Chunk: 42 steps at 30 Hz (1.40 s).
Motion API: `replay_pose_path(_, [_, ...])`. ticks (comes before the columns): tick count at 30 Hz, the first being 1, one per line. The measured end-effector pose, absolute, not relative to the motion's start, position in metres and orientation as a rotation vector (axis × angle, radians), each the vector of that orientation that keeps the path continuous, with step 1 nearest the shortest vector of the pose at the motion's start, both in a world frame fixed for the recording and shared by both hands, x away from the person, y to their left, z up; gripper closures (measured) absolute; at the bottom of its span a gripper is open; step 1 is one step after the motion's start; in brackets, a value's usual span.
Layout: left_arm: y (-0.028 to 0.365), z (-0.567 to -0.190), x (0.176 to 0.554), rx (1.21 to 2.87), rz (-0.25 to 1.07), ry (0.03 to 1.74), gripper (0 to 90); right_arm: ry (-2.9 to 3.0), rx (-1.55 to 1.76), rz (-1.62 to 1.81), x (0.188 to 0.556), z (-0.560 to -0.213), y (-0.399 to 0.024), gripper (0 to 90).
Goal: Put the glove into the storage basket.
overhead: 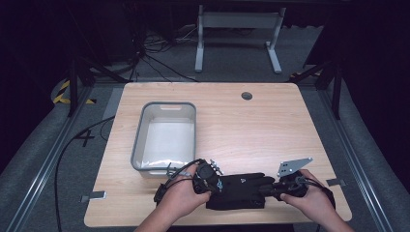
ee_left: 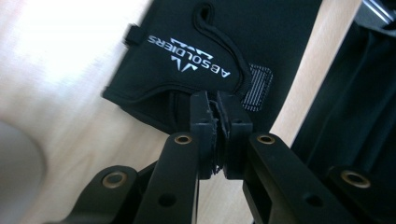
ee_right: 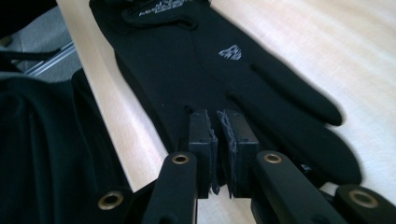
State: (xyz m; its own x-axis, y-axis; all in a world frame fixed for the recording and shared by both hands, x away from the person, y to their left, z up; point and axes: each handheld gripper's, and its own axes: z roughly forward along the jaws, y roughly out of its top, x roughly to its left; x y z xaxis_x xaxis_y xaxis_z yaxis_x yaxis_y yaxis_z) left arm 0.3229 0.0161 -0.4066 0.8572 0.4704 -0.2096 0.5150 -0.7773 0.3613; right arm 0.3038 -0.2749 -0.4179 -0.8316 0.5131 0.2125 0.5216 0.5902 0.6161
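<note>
Pale wood table (overhead: 251, 125), grey bin (overhead: 167, 135) at left; a black glove (overhead: 239, 190) lies flat by the near edge. Left gripper (ee_left: 218, 100) pinches its cuff, right gripper (ee_right: 218, 116) a fingertip, both clamped. Soft, light fabric will likely sag; holding opposite ends looks sensible.

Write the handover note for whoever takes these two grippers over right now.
Left gripper: shut on the cuff end of the black glove.
Right gripper: shut on the glove's finger end.
Glove: lies flat near the table's front edge, between both hands.
Grey bin: behind the left hand, nothing in it.
Done: both ends gripped.
Left: lift the glove; it probably goes into the bin.
</note>
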Motion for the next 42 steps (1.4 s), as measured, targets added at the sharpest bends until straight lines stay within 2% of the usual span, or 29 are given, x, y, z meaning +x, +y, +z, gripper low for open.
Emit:
replay_pose_path(7, [0.013, -0.414, 0.323, 2.665, -0.195, 0.711, 82.0, -2.822, -0.865, -0.972, 0.3, -0.428, -0.267, 84.3])
replay_pose_path(11, [0.016, -0.407, 0.323, 2.606, -0.142, 0.714, 74.5, -2.83, -0.859, -0.969, 0.299, -0.425, -0.267, 83.7])
replay_pose_path(14, [0.02, -0.399, 0.323, 2.542, -0.093, 0.723, 73.8, -2.834, -0.871, -1.014, 0.298, -0.416, -0.272, 82.8])
replay_pose_path(20, [0.024, -0.401, 0.326, 2.519, -0.029, 0.743, 63.6, -2.865, -0.976, -1.111, 0.309, -0.407, -0.294, 75.6])
replay_pose_path(22, [0.021, -0.404, 0.326, 2.522, -0.034, 0.728, 62.8, -2.884, -1.007, -1.13, 0.315, -0.41, -0.3, 72.1])
replay_pose_path(30, [0.01, -0.413, 0.319, 2.63, -0.113, 0.624, 65.2, -2.859, -1.053, -1.079, 0.324, -0.427, -0.304, 72.4])
replay_pose_path(33, [0.007, -0.421, 0.317, 2.688, -0.146, 0.614, 63.3, -2.85, -1.043, -1.052, 0.323, -0.429, -0.303, 71.6])
replay_pose_path(42, [0.018, -0.417, 0.31, 2.639, -0.121, 0.657, 55.2, -2.863, -1.076, -1.054, 0.326, -0.426, -0.314, 64.9])
